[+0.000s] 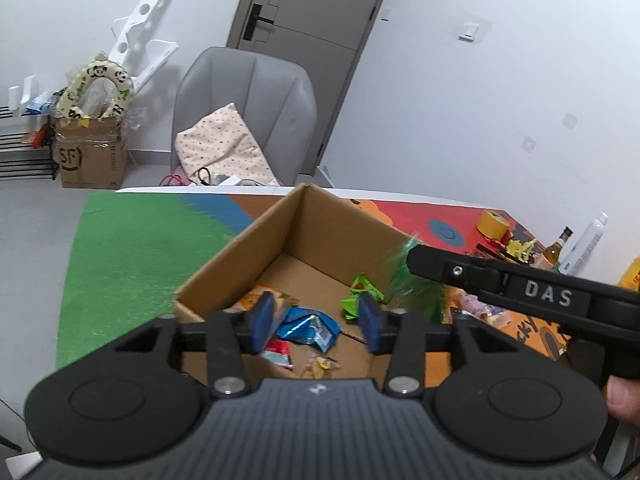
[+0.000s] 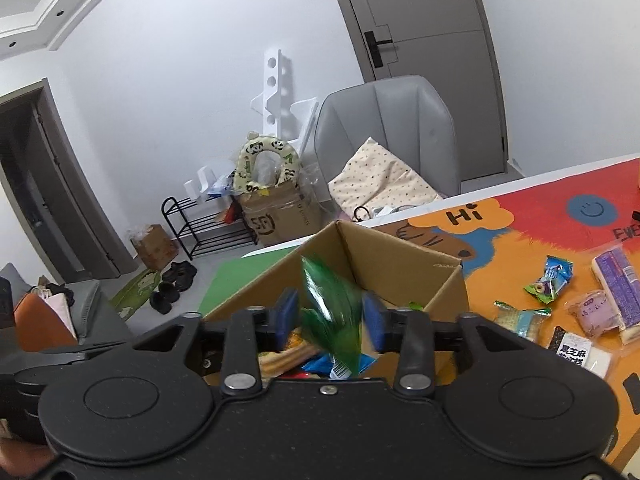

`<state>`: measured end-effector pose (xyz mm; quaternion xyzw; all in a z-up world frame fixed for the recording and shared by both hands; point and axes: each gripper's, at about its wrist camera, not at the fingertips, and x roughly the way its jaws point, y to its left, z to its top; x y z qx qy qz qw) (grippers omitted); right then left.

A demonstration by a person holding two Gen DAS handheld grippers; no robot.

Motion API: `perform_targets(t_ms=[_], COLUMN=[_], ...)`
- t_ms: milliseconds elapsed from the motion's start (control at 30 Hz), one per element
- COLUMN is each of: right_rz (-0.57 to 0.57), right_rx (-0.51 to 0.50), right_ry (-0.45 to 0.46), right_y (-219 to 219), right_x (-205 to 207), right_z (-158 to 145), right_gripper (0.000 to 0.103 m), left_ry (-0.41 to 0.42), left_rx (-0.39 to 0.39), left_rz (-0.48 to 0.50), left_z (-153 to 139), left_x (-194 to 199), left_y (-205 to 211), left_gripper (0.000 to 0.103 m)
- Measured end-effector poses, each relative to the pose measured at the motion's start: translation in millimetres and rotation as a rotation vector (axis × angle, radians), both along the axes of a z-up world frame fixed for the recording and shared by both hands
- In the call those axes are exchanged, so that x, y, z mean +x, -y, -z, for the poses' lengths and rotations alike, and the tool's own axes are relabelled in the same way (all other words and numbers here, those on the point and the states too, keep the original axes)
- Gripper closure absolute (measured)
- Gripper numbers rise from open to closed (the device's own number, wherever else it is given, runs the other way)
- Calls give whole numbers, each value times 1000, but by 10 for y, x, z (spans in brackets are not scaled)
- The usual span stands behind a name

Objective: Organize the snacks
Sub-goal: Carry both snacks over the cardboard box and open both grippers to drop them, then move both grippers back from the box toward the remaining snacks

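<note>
An open cardboard box (image 1: 256, 240) (image 2: 400, 252) sits on the colourful mat and holds several snack packets, among them a blue one (image 1: 308, 326) and a light green one (image 1: 358, 294). My left gripper (image 1: 316, 322) is open and empty above the box's near side. My right gripper (image 2: 329, 318) is open over the box. A blurred green packet (image 2: 332, 312) hangs between its pads and touches neither; it also shows at the box's right rim in the left wrist view (image 1: 412, 280).
Several snack packets (image 2: 548, 280) lie on the mat right of the box. A yellow tape roll (image 1: 492, 224), bottles (image 1: 558, 246) and small items stand at the table's far right. A grey chair (image 1: 248, 112) stands behind the table.
</note>
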<state>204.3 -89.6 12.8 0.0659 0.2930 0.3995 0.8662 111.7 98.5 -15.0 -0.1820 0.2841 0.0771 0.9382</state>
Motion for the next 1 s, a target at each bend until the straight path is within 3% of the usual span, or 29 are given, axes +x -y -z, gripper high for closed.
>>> perform_targets(t_ms=[133, 300, 467, 1000], right_rz=[21, 81, 132, 238], right_rx=[-13, -26, -41, -50], right_ry=[-6, -27, -40, -59], right_y=[49, 208, 416, 993], right_x=[-24, -8, 5, -46], right_z=[18, 99, 173, 312], right_gripper=[53, 52, 48, 29], left_ry=[-9, -7, -3, -30], left_rx=[5, 36, 2, 48], left_rz=[-3, -1, 9, 110], left_z=[13, 4, -4, 28], left_x=[-11, -9, 6, 98], left_y=[-9, 54, 101, 588], left_gripper=[30, 17, 14, 6])
